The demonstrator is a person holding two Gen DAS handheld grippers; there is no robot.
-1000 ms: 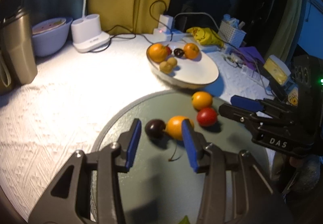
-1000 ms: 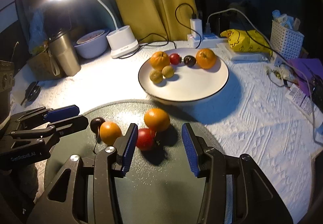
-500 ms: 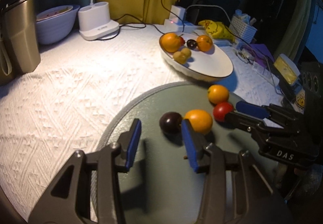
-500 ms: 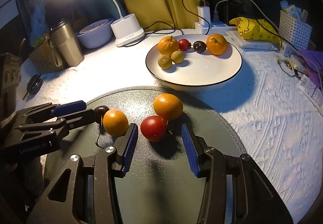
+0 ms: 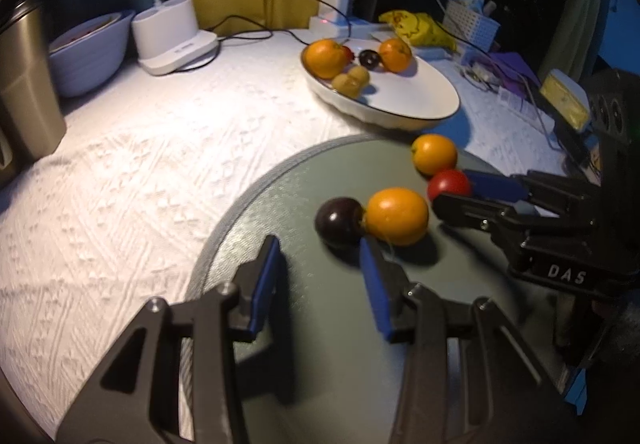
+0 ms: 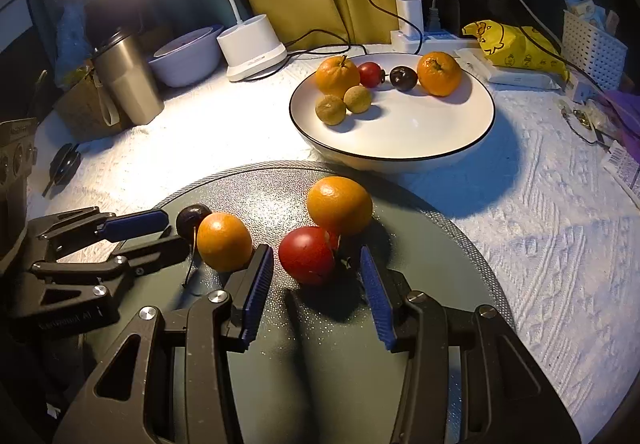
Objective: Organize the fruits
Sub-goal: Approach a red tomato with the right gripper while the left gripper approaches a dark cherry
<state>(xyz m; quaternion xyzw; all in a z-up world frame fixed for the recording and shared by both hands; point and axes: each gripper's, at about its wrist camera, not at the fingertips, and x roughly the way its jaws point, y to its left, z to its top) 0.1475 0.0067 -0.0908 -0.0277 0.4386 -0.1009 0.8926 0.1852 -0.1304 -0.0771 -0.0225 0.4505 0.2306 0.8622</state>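
Four loose fruits lie on the round grey mat [image 5: 280, 324], and in the left wrist view the left gripper [image 5: 320, 284] hangs over it with its fingers [image 5: 266, 280] parted and nothing between them; the dark plum [image 5: 340, 222] sits just beyond the right-hand fingertip, touching the near orange [image 5: 397, 215] on its far side. Closing from here would likely clip the plum's edge and send it rolling into the orange. Farther right, the right gripper's fingers straddle the red tomato [image 5: 448, 183], with the far orange [image 5: 434, 153] just behind it. In the right wrist view the right gripper [image 6: 316, 284] is likewise parted and holds nothing yet: the tomato [image 6: 307, 255] sits just ahead of and between the fingertips, leaning against the far orange [image 6: 340, 204], while the near orange [image 6: 224, 242] almost touches the left finger [image 6: 256, 288]. A squeeze could nudge either orange, or bruise the soft tomato. The white bowl [image 6: 460, 147], already holding six fruits, stands beyond the fingers on the tabletop [image 6: 540, 244].
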